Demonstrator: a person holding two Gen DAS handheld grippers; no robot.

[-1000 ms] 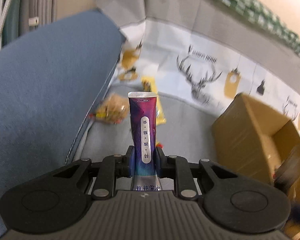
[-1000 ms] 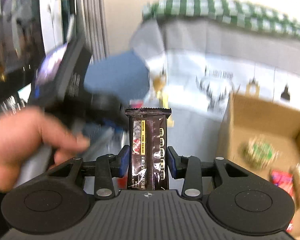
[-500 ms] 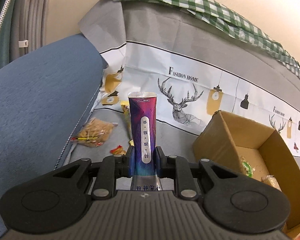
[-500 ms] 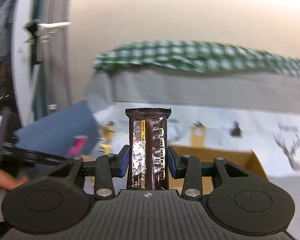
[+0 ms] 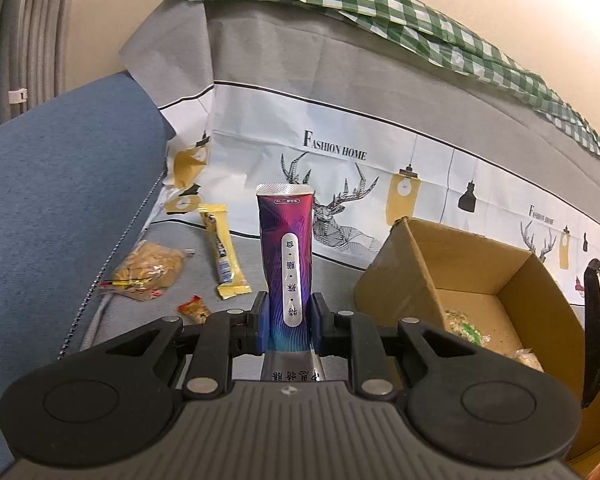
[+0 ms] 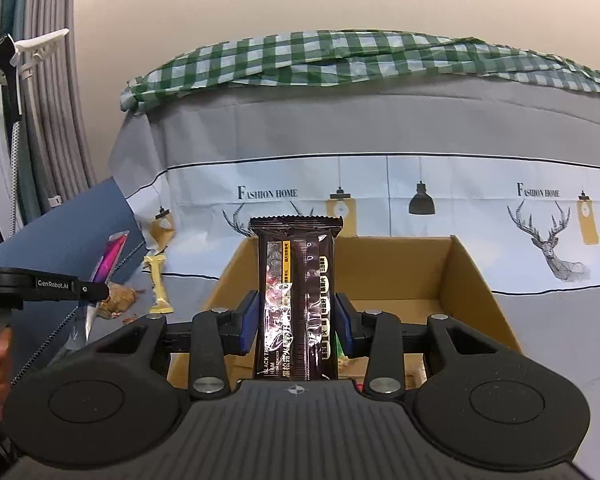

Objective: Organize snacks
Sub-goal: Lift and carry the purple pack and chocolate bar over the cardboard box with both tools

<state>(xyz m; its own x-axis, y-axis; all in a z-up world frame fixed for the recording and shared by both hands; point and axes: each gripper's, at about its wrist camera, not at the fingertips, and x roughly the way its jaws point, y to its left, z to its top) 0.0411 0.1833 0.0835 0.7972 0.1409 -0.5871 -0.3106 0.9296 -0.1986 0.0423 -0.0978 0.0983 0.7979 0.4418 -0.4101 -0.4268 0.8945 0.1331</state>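
Note:
My left gripper point(image 5: 287, 322) is shut on a purple stick sachet point(image 5: 286, 256) that stands upright between its blue pads. To its right lies an open cardboard box point(image 5: 396, 280) with a few snack packs on its floor. My right gripper point(image 6: 296, 326) is shut on a dark brown cracker bar point(image 6: 295, 300), held upright right in front of the same cardboard box point(image 6: 472, 276). In the right wrist view the left gripper point(image 6: 52, 286) shows at the left edge with the purple sachet point(image 6: 110, 258) in it.
On the grey sofa seat lie a yellow bar point(image 5: 222, 252), a clear bag of brown snacks point(image 5: 148, 270) and a small red-and-tan pack point(image 5: 194, 308). A blue cushion point(image 5: 60, 200) rises at the left. A deer-print cloth point(image 6: 420, 184) covers the backrest, with a green checked cloth point(image 6: 340, 56) on top.
Both grippers have swung to the right with their snacks still held. The box has come to the middle of the right wrist view, and the blur has gone.

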